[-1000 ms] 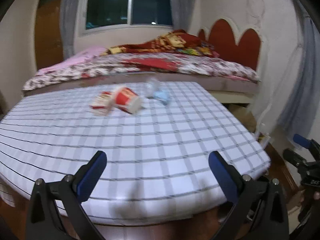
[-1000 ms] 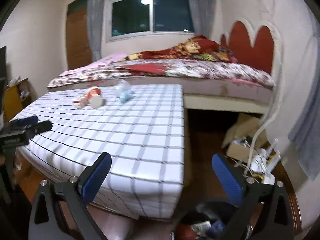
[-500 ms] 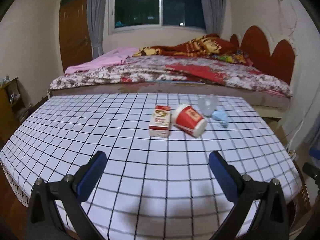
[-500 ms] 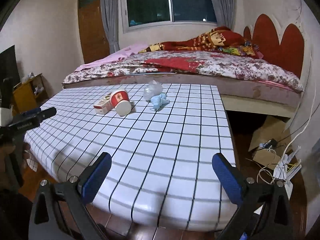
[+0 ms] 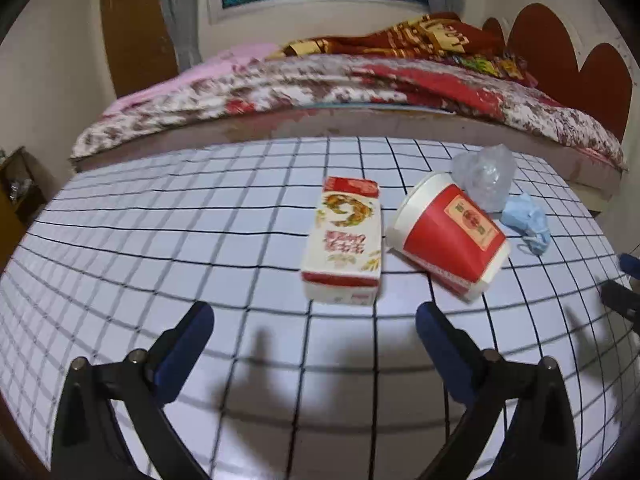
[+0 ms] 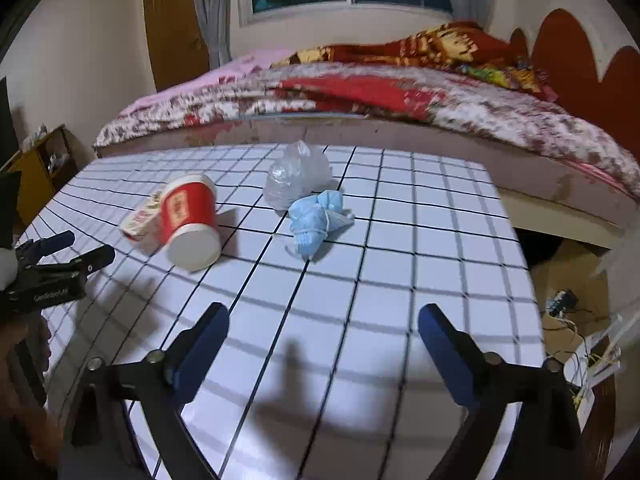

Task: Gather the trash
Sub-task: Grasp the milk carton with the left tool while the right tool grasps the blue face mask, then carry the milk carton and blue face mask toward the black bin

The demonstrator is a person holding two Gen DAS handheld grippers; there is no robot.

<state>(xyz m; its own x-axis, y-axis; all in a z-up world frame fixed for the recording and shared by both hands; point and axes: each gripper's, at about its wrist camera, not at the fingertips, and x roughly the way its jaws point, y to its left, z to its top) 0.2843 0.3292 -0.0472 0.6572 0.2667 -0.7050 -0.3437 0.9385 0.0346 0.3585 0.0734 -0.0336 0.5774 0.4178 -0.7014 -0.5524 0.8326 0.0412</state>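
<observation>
1. Left gripper (image 5: 314, 330): jaws spread wide, holding nothing, hovering over the white table with black grid lines (image 5: 160, 248), aimed at the carton.
2. Right gripper (image 6: 323, 326): jaws also wide apart and empty, over the near-right part of the same table (image 6: 420, 248).
3. Trash sits in one cluster toward the table's far side, all on the surface:
 - white-and-red rectangular carton with printed label (image 5: 344, 240), lying flat, directly ahead of the left gripper.
 - red paper cup with white rim (image 5: 448, 236), tipped on its side, just beside the carton on its right.
 - crumpled clear plastic bag (image 6: 296, 180), behind the cup.
 - crumpled light-blue face mask (image 6: 316, 220), touching the bag's near side, ahead of the right gripper.
4. Bed with red floral cover (image 5: 360, 88) runs along the table's far edge.
5. Left gripper tips also show at the left edge of the right wrist view, near the cup.
</observation>
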